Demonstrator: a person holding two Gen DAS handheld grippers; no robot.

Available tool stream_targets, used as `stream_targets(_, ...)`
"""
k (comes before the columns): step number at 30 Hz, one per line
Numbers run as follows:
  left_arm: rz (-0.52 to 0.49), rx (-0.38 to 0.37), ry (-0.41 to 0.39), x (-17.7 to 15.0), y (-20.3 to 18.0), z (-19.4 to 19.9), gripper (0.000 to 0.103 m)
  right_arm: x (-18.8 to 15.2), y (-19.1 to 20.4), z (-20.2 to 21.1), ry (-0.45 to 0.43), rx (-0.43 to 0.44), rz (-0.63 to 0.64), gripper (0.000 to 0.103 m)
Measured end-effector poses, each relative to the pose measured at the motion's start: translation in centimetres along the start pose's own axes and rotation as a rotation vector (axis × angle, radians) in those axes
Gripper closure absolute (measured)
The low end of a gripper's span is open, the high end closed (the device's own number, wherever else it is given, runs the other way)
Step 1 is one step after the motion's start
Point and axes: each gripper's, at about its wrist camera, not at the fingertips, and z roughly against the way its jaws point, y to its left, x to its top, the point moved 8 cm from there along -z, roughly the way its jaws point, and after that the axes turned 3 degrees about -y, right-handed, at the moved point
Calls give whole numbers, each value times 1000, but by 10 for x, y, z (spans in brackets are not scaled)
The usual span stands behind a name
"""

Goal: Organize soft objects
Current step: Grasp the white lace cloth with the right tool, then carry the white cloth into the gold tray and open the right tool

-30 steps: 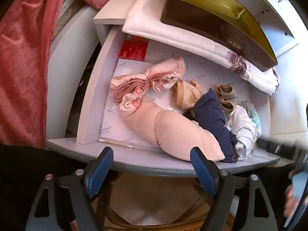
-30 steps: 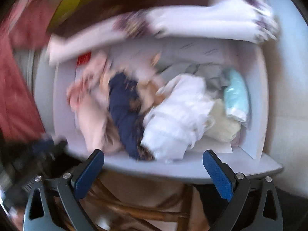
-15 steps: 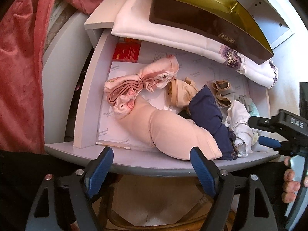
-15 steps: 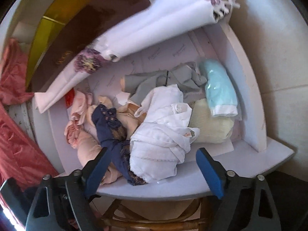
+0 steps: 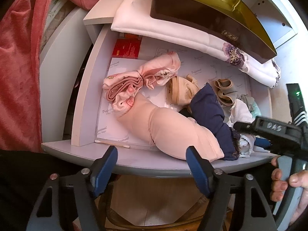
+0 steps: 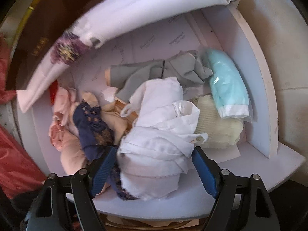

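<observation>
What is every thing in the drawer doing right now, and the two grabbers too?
drawer: pulled open
white garment: crumpled, between the right gripper's open fingers
navy lace garment: bunched, beside the white one
beige garment: rolled, lying near the front edge
pink bundle: tied in the middle
aqua pack: sealed in clear plastic
left gripper: open, empty
right gripper: open around the white garment

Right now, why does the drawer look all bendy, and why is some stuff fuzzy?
Left wrist view: the fisheye lens bows the pale lilac drawer's front edge into a curve; the picture is sharp, with glare on the shiny gold-lined box. Right wrist view: the white flowered cloth at the top is smeared by blur, while the crumpled white garment between the fingers looks clearer.
</observation>
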Motion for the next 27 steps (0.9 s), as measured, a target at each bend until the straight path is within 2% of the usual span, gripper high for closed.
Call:
stream_targets(3, -4, 3, 3, -1, 0, -1, 40, -1, -2, -1, -13, 19, -16, 34)
stream_targets(9, -19, -5, 3, -1, -2, -3, 40, -3, -6, -3, -6, 38, -39, 38)
stream_targets(13, -30, -4, 7, -1, -2, -4, 40, -6, -3, 5, -35, 12, 8, 50)
stream_targets(17, -38, -1, 6, -2, -3, -5, 40, -7, -1, 20, -82, 1, 37, 57)
stream_targets(22, -32, -13, 9, -1, -3, -5, 40, -13, 10, 42, -125, 30, 98, 59)
stream_targets(27, -35, -5, 10, -2, -4, -5, 40, -15, 27, 62, -203, 14, 209, 59)
